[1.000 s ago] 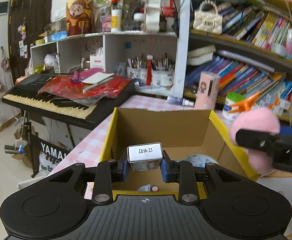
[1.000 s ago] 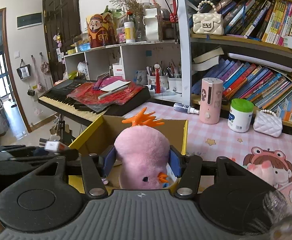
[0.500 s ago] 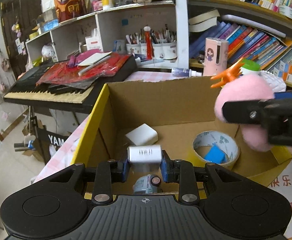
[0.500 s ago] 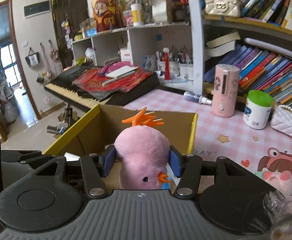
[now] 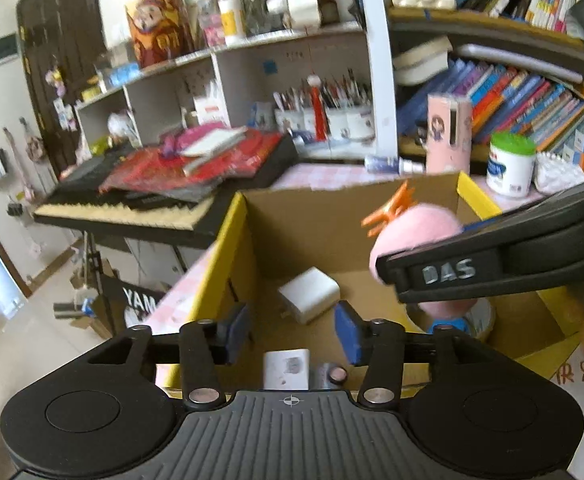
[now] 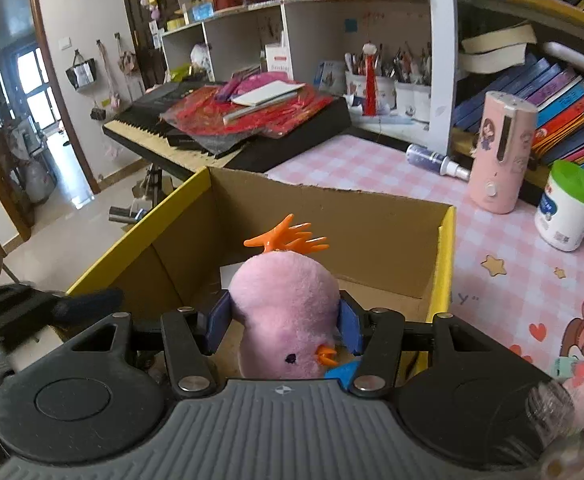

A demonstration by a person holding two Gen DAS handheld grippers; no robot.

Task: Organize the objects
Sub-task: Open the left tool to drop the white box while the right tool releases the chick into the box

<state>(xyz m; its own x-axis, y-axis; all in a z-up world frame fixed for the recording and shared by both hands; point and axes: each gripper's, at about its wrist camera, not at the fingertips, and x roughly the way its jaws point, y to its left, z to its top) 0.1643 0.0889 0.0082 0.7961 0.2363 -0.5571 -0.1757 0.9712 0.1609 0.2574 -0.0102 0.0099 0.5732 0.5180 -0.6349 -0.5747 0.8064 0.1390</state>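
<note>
— While the left tool (image 5: 292,332) hung over the cardboard box (image 5: 331,220), how did it stand?
— Its jaws were opening with nothing between them; one small white box (image 5: 286,368) lay on the box floor just below the blue pads (image 5: 349,334).
— And the right tool (image 6: 284,328)?
— Pinching one pink plush chick (image 6: 288,308) by its sides, orange crest up, over the box's near end.
— What else was inside?
— I counted one white block (image 5: 309,293), one little round-capped item (image 5: 333,374) beside the small white box, and one tape roll (image 5: 479,320) partly hidden behind the chick.
— Outside it?
— On the pink checked surface (image 6: 371,168): one pink cylinder (image 6: 501,152), one green-lidded jar (image 6: 567,206), one spray bottle (image 6: 435,160) lying down. One keyboard (image 6: 196,136) stood beyond.
</note>
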